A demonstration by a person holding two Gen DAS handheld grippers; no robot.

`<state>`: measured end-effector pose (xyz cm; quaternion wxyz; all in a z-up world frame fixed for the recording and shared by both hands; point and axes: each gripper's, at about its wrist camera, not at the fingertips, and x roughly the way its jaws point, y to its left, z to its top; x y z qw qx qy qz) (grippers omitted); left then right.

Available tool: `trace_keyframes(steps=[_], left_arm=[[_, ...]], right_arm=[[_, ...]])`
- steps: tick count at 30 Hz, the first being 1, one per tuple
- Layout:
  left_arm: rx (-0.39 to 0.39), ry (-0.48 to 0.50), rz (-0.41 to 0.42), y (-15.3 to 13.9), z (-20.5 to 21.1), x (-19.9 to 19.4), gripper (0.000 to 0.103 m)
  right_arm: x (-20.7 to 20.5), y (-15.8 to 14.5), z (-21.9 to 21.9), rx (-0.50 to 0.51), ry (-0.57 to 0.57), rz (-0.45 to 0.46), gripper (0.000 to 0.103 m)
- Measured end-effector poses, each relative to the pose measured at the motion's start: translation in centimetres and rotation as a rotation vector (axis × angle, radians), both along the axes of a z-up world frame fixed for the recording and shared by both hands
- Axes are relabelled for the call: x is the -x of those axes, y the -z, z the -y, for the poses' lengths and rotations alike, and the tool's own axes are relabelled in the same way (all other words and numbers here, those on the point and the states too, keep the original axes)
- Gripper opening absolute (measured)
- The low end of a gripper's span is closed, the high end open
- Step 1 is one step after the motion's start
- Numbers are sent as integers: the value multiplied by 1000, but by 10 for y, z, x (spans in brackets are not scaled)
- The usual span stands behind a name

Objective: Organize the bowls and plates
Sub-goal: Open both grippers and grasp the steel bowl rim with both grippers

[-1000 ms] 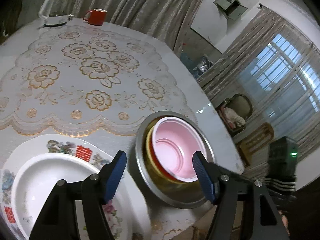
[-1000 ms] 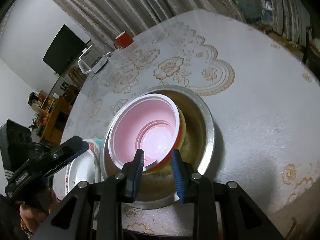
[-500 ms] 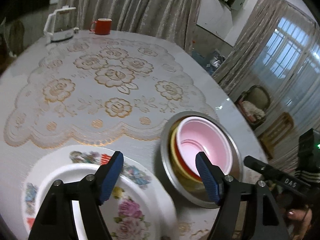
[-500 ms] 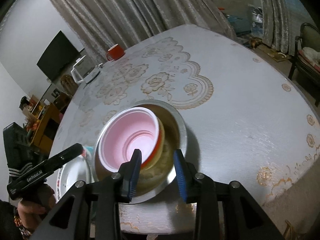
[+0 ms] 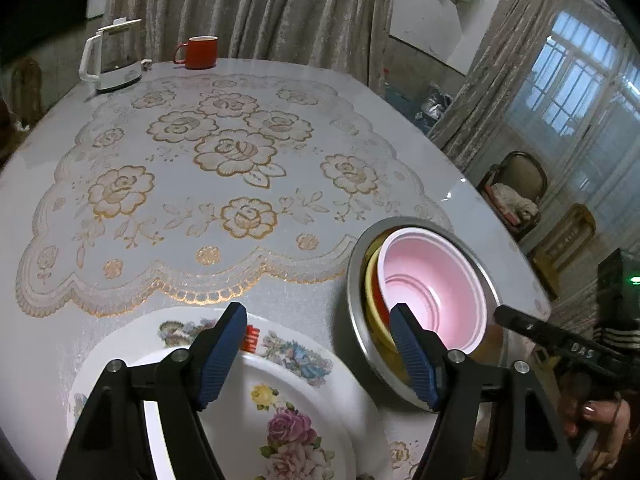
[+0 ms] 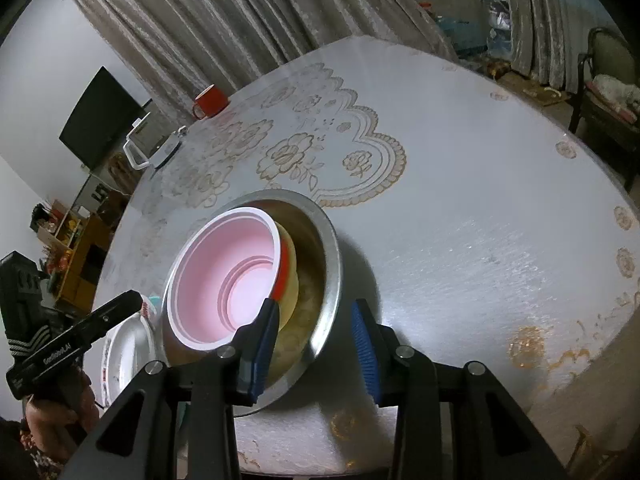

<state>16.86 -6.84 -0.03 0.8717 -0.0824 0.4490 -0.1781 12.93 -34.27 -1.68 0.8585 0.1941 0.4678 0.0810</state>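
Observation:
A pink bowl (image 5: pixel 434 284) sits nested in a red bowl (image 6: pixel 283 272) and a yellow bowl (image 6: pixel 292 276) inside a steel basin (image 5: pixel 358 280) near the table's front edge. The stack also shows in the right wrist view, pink bowl (image 6: pixel 228 276) inside the basin (image 6: pixel 330 264). A white plate (image 5: pixel 240 420) lies on a floral plate (image 5: pixel 296 356) left of the basin. My left gripper (image 5: pixel 320 356) is open and empty above the plates. My right gripper (image 6: pixel 316 352) is open and empty, just above the basin's near rim.
A red mug (image 5: pixel 200 53) and a white kettle (image 5: pixel 112 58) stand at the table's far edge. A lace floral cloth (image 5: pixel 208 176) covers the middle. Chairs (image 5: pixel 516 188) and curtains lie beyond the table to the right.
My right gripper opened, let go of the pink bowl's rim and pulled back and up. My left gripper rose and tilted, staying open over the plates.

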Motion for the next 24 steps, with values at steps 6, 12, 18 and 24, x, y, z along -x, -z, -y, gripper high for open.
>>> trace_keyframes(steps=[6, 12, 18, 24], left_arm=[[19, 18, -26, 2, -1, -7, 74], [38, 57, -60, 6, 4, -9, 71], [-7, 121, -82, 10, 14, -8, 62], [-138, 220, -67, 10, 34, -8, 53]], right_arm=[[-2, 2, -2, -13, -13, -2, 37], [-1, 6, -1, -23, -14, -12, 37], [2, 8, -2, -18, -30, -20, 37], [3, 14, -9, -5, -81, -12, 30]])
